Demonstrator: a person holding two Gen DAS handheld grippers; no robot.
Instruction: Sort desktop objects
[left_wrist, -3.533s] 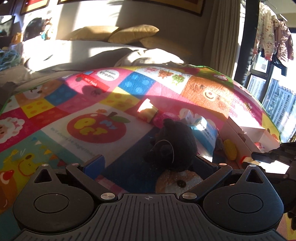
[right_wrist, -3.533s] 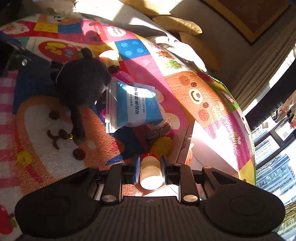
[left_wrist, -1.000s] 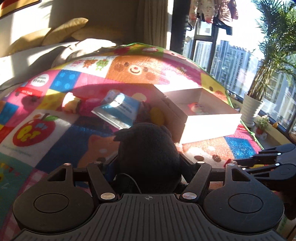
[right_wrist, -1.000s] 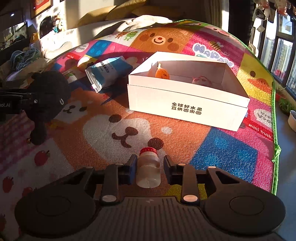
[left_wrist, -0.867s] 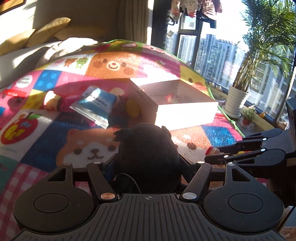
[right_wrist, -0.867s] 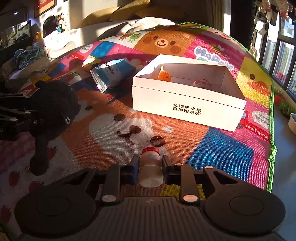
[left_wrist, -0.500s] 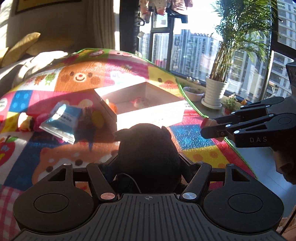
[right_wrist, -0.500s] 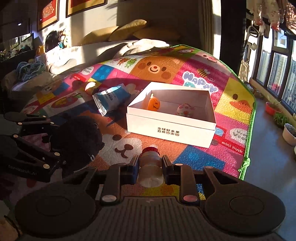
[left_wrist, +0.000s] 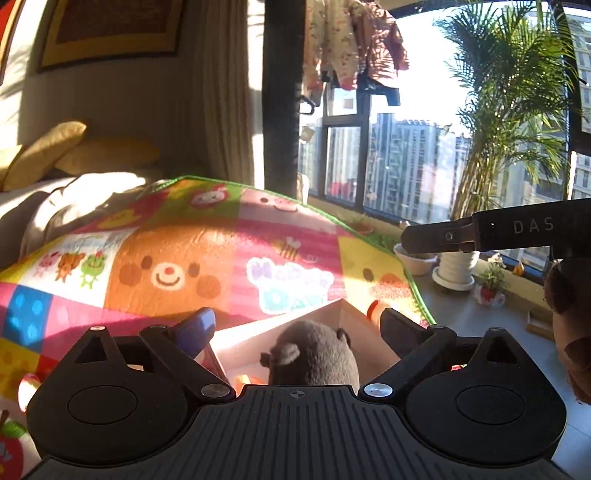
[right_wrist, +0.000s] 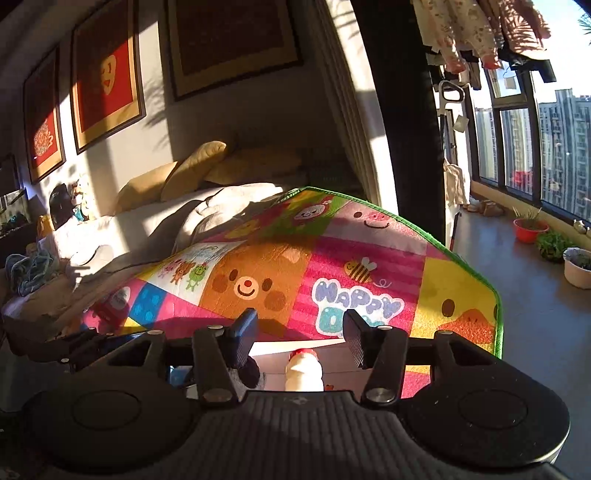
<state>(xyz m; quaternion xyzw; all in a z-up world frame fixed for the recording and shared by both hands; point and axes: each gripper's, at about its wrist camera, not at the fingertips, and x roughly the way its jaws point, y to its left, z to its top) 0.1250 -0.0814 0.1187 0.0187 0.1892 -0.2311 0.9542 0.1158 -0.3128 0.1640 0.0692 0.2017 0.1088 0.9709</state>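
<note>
My left gripper (left_wrist: 297, 325) has just been opening; its fingers stand wide, clear of the dark plush bear (left_wrist: 314, 356), which sits between them inside the white box (left_wrist: 258, 338). My right gripper (right_wrist: 299, 334) has also just been opening, released; the red-capped bottle (right_wrist: 303, 373) lies below, untouched, at 6 o'clock. The colourful play mat (right_wrist: 332, 258) spreads toward 12 o'clock.

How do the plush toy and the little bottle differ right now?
The plush toy is dark, fuzzy and bulky; the bottle is pale, smooth and slim, with a red cap. The toy sits under the wide-open left claw, the bottle under the right claw. Both are released, over the white box.
</note>
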